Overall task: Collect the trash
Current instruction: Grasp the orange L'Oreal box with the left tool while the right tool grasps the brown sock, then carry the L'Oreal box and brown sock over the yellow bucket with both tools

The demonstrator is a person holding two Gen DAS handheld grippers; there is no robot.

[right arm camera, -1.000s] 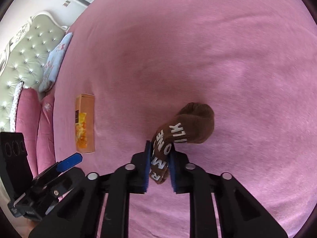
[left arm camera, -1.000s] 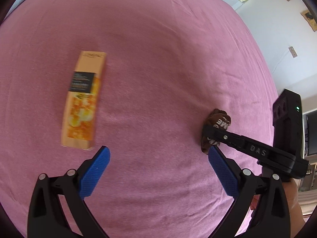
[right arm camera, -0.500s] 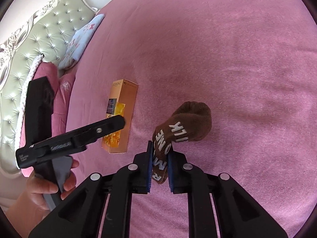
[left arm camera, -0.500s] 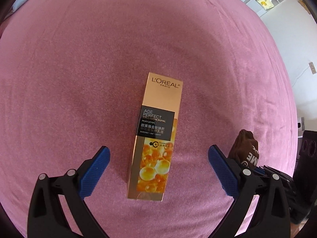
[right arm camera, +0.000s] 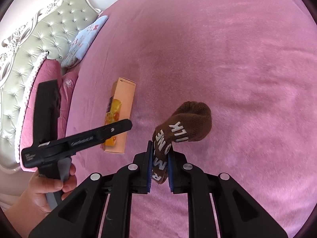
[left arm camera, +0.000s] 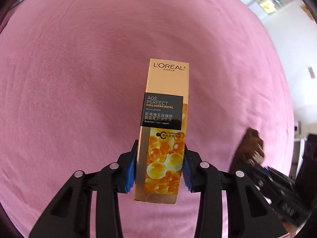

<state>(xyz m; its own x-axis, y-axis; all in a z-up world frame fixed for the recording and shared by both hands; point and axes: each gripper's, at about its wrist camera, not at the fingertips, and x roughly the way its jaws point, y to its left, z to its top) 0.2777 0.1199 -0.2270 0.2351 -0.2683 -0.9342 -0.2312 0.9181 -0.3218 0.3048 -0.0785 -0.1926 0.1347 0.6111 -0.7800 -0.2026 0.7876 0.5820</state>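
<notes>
Down at your left gripper [left arm camera: 159,166], the blue pads [left arm camera: 131,168] were closing on the lower sides of a gold carton [left arm camera: 163,130] of lotion, both pads flush against its card walls. That carton lay flat on the pink blanket [left arm camera: 79,79], its printed face up and its brand name at the far end. Your left gripper pointed steeply down over it.

Your right gripper [right arm camera: 160,168] had its pads pinching a brown sock [right arm camera: 184,127] with white letters; the toe end stuck out past the fingertips above the blanket, and whether it touched the fabric could not be told.

Only the right wrist view showed your left hand [right arm camera: 45,188] wrapped round the handle, plus a tufted headboard [right arm camera: 39,39], a pale blue pillow [right arm camera: 85,39] and pink cushions [right arm camera: 47,91]. Only the left wrist view let the carton's label be read, and it showed a white wall [left arm camera: 287,29] with pictures; there the sock was a brown blur at the right edge.
</notes>
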